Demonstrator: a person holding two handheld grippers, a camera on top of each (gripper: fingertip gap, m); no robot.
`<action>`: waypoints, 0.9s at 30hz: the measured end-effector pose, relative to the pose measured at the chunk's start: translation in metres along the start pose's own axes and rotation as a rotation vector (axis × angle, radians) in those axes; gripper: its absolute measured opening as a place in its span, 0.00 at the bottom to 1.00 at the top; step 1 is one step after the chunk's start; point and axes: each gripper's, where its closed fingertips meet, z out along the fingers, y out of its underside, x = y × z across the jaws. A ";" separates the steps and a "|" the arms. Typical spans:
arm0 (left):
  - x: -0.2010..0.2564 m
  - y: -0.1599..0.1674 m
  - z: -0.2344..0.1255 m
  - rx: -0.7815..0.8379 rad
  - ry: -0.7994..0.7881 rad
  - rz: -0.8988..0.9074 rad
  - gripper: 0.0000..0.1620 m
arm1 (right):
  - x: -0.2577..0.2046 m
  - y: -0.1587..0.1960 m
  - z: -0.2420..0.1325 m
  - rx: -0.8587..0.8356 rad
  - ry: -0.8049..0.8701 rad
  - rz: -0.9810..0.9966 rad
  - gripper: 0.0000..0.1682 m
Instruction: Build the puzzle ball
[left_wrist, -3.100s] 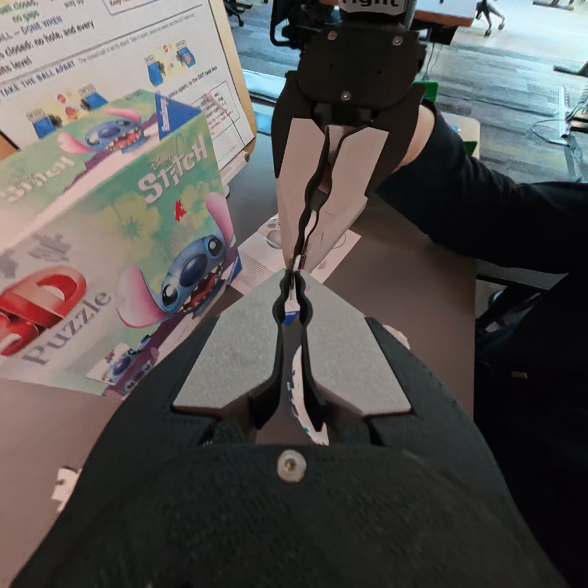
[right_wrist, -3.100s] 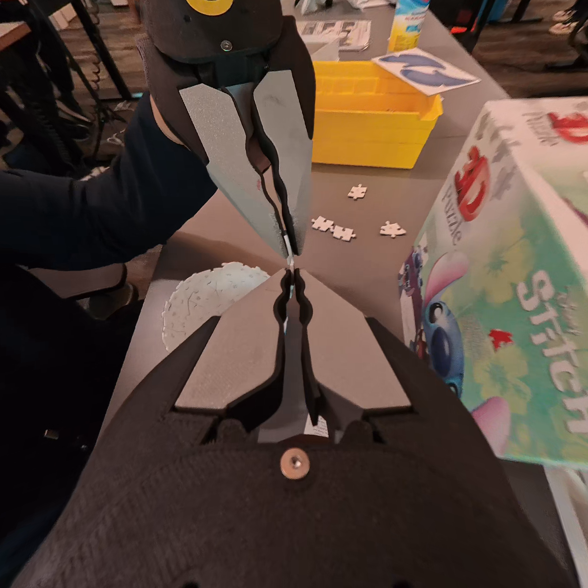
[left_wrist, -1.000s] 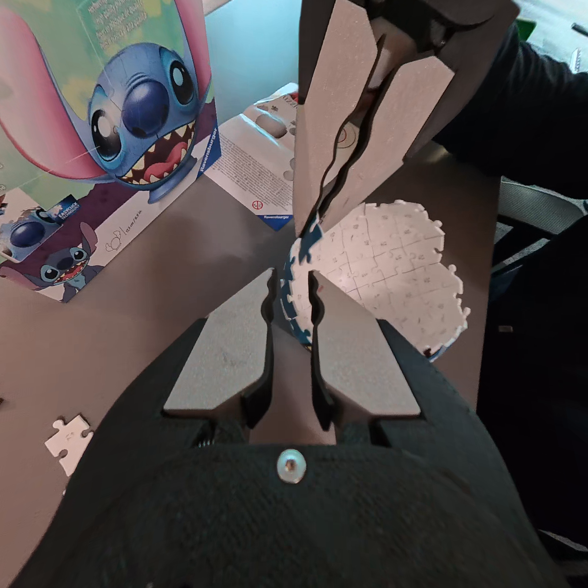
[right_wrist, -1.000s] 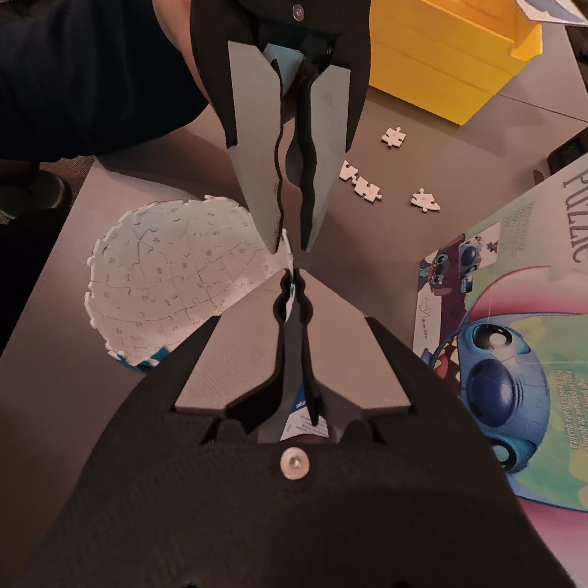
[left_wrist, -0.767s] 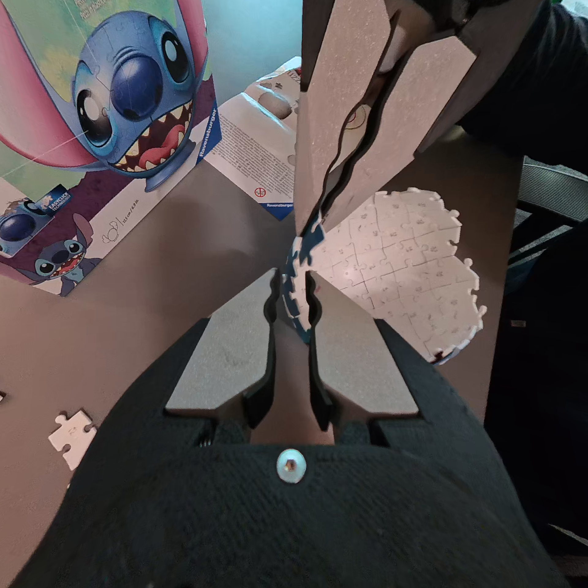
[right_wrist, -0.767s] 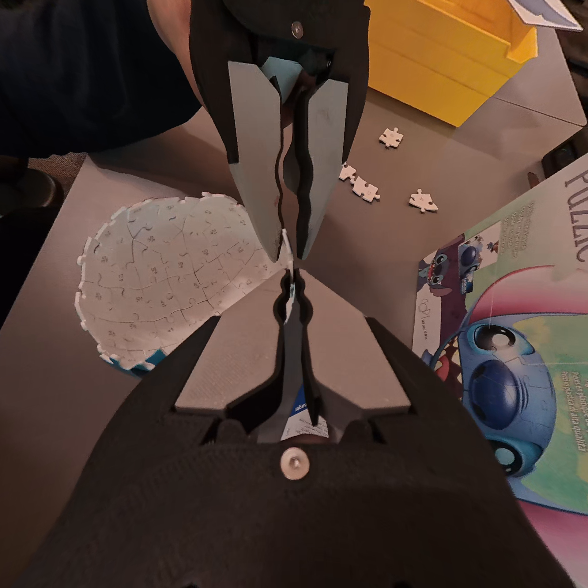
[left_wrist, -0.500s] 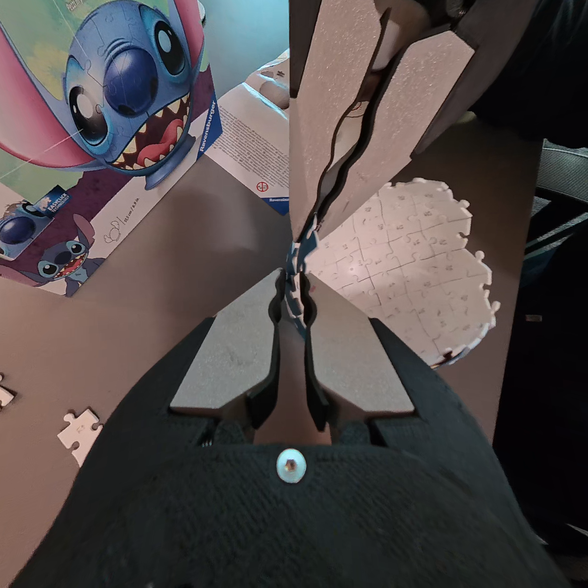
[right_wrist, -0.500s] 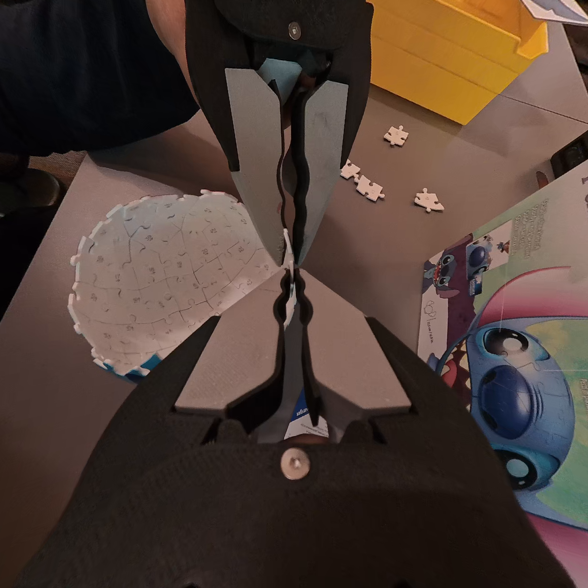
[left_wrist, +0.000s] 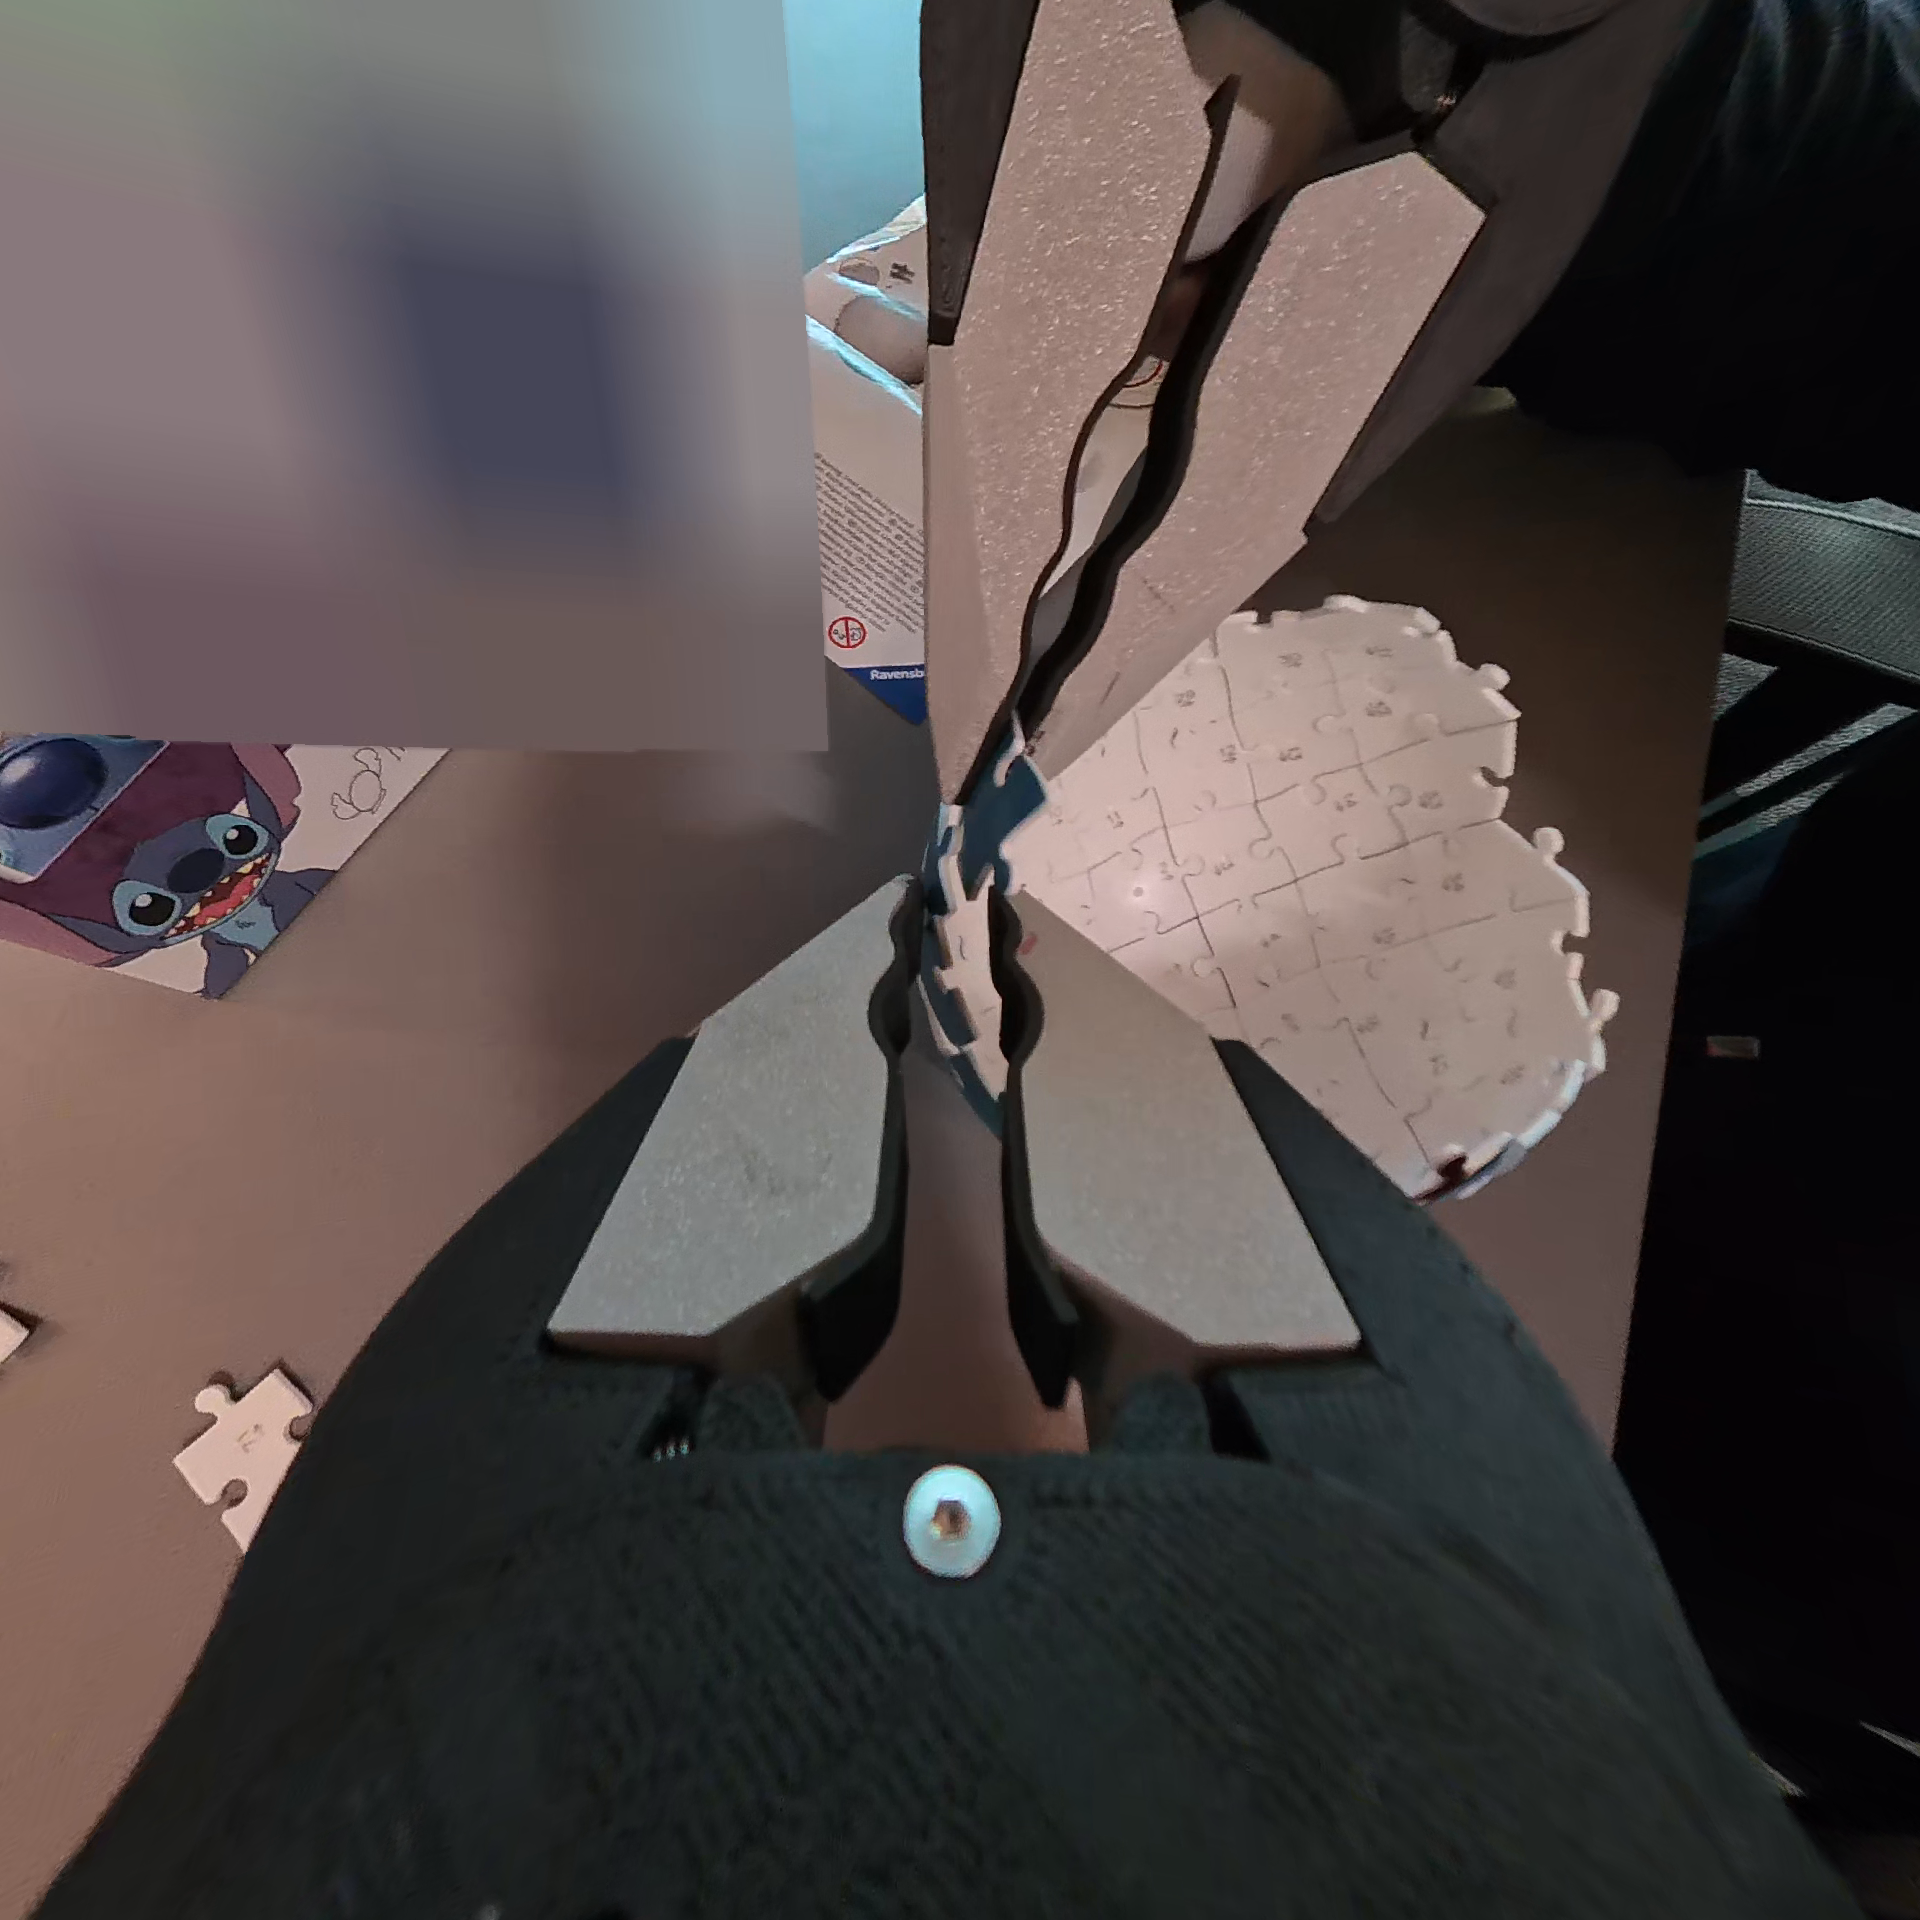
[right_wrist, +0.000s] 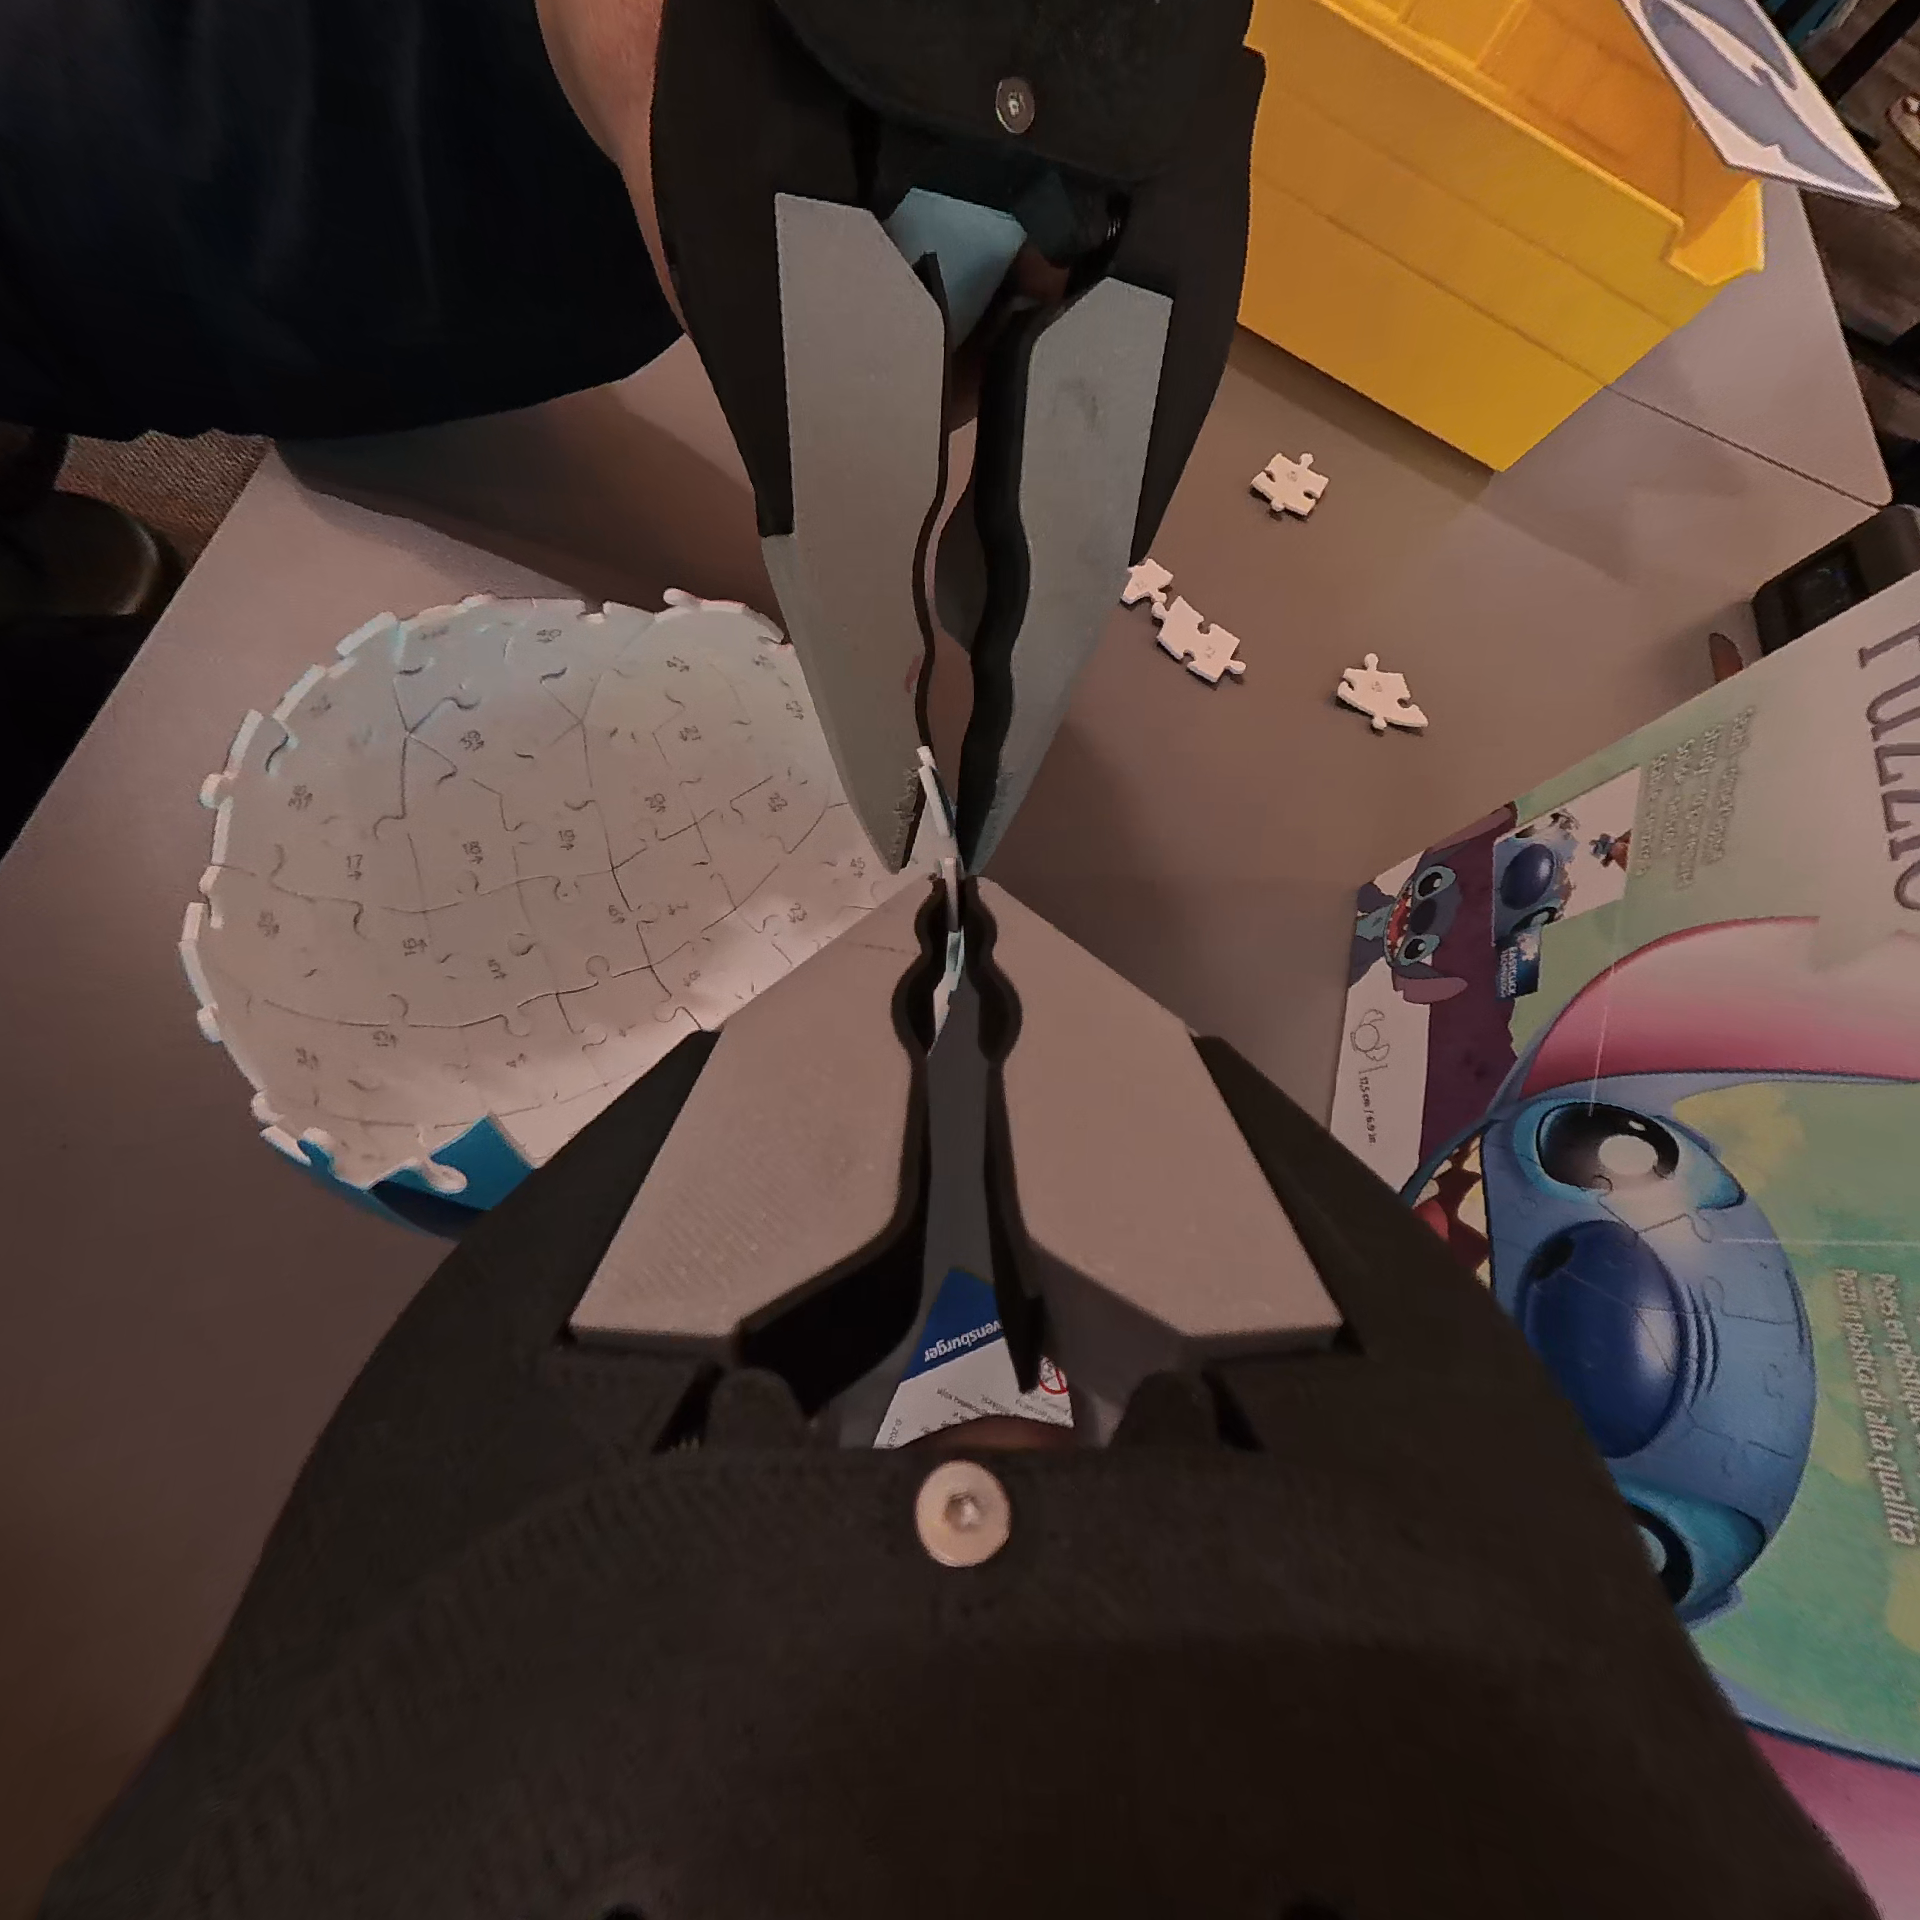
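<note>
Puzzle ball: a half-built shell (left_wrist: 1309, 883), white inside with numbered pieces, blue outside, held above the grey table (left_wrist: 312, 1122) at its rim, open side facing the cameras.
Left gripper (left_wrist: 951, 914): jaws pressed together on the shell's rim; the blue edge runs between its fingers (left_wrist: 769, 1132).
Right gripper (right_wrist: 954, 904): jaws pinching a single puzzle piece (left_wrist: 1003, 805), blue on one face, white on the other, which touches the rim just beside the left gripper's grip.
Meeting point: the two grippers stand tip to tip, nearly touching, at the rim.
Loose pieces: four white ones (right_wrist: 1200, 639) on the table past the left gripper; one (left_wrist: 244, 1439) near the left gripper's body.
Puzzle box (right_wrist: 1683, 1039): printed cardboard with a blue cartoon creature, lying on the table to the right in the right wrist view.
Yellow bin (right_wrist: 1475, 260): at the table's far end, well apart from the shell.
Leaflet (left_wrist: 873, 582): printed paper on the table beneath the right gripper.
Person: dark sleeves (left_wrist: 1714, 260) behind both grippers.
</note>
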 end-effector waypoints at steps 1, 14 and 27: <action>0.000 0.000 0.000 0.001 -0.001 0.001 0.06 | 0.000 0.000 0.000 -0.002 0.001 -0.001 0.00; 0.001 -0.005 -0.006 0.026 -0.010 0.015 0.08 | 0.003 0.002 -0.002 -0.068 0.026 0.005 0.00; -0.006 0.009 -0.017 -0.022 -0.011 -0.067 0.10 | 0.002 0.002 0.000 -0.077 0.029 0.007 0.00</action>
